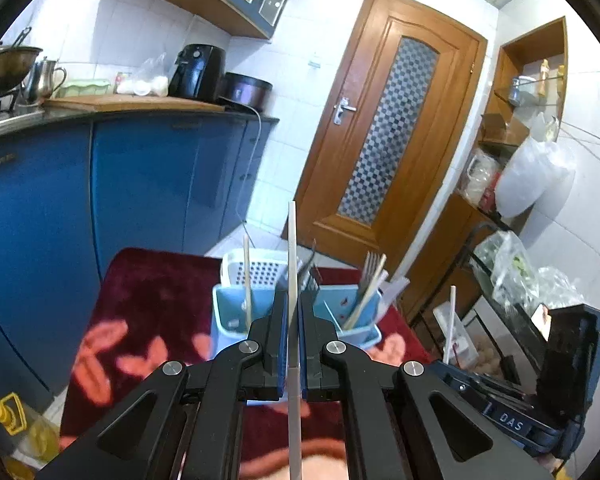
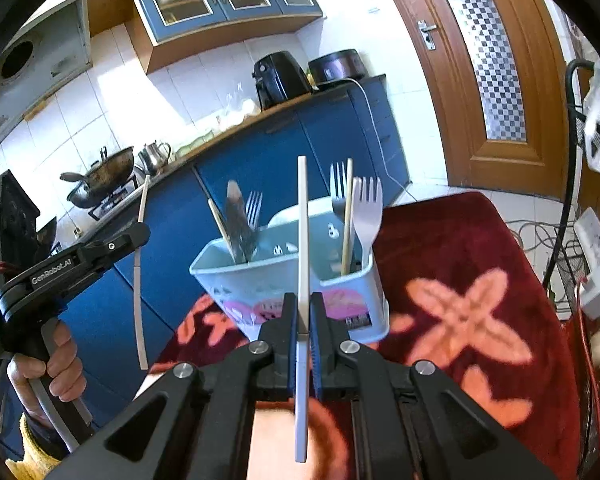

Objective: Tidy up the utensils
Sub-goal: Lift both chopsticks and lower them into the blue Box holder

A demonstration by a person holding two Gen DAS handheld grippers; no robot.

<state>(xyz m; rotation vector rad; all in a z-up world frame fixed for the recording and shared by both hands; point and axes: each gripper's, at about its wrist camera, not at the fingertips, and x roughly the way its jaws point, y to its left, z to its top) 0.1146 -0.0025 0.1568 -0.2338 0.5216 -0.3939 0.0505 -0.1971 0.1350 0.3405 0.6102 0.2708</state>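
White stick (image 1: 292, 280) held tight by left gripper (image 1: 293, 336); flat white stick (image 2: 302, 280) squeezed by right gripper (image 2: 302, 320); blue utensil holder (image 2: 260, 280) seen just past both, on red flowered cloth (image 2: 460, 280)

Pale blue caddy (image 2: 260, 280), dark red floral cloth (image 2: 460, 264), blue cabinets (image 1: 140, 176)

You are facing a kitchen where white wall tiles (image 1: 148, 20) are catching bright daylight. Blue base cabinets (image 1: 140, 184) are running under a dark counter (image 1: 204, 114), blue glass-fronted cupboards (image 2: 224, 0) are hanging above, and a wooden door (image 1: 384, 120) with checkered glass is standing shut.
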